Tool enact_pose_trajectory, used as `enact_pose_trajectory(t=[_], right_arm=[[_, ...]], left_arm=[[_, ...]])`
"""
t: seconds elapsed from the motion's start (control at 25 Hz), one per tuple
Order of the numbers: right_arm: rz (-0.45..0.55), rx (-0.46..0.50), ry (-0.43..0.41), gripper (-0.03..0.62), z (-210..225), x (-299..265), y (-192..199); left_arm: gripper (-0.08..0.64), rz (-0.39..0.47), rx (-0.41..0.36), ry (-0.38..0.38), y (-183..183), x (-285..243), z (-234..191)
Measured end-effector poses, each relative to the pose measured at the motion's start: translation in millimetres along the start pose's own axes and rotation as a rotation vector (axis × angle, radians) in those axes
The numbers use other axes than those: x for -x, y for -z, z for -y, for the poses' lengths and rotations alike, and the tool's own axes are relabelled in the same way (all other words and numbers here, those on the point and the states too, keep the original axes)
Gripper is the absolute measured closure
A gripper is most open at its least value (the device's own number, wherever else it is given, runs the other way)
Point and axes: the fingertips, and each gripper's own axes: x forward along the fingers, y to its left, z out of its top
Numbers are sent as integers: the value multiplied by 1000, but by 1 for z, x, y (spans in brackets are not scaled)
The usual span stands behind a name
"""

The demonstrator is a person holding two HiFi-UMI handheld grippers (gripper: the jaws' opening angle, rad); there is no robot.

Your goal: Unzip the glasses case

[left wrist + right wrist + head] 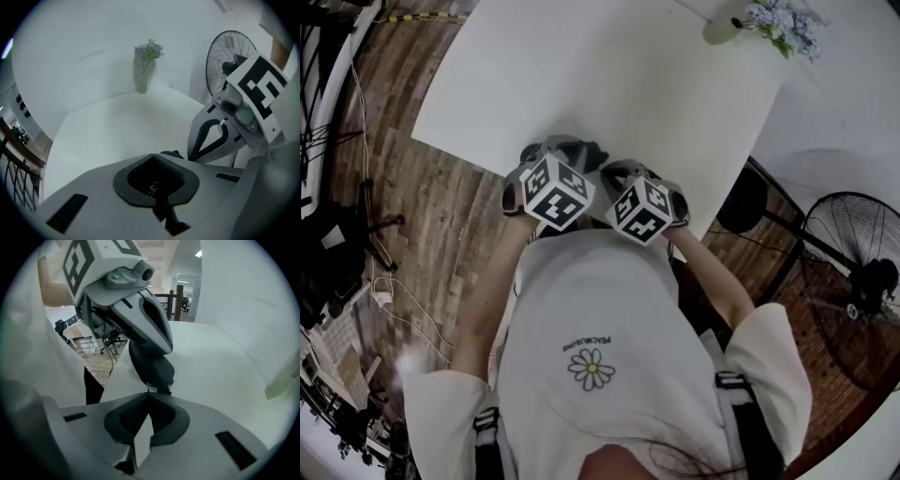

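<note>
Now left tongs [153, 161] clamp the glasses case [151, 366], right tongs [149, 395] pinch its zip pull [148, 388]; unzipping looks in hand; next, draw it steadily round the case.

Glasses case [151, 364]: dark, rounded, smooth shell; stands tilted at near edge of white table [225, 371]; thin zipper pull [148, 386] at lower end.

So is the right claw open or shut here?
Shut: the right claw has its tips together, pinching the small zipper pull of the dark glasses case.
</note>
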Motion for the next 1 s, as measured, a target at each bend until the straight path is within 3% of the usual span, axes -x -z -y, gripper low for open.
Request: enact_pose_trajectory(t=[0.28, 0.48, 0.84, 1.0], right_arm=[[-40, 56, 18, 586, 7, -1, 11], [-51, 60, 40, 586, 31, -2, 13], [-49, 404, -17, 586, 52, -23, -20], [-47, 432, -33, 586, 54, -28, -27]], left_arm=[[548, 36, 4, -37, 6, 2, 8], [548, 59, 40, -7, 12, 4, 19], [548, 44, 36, 10, 14, 3, 24], [548, 49, 32, -6, 13, 5, 21]])
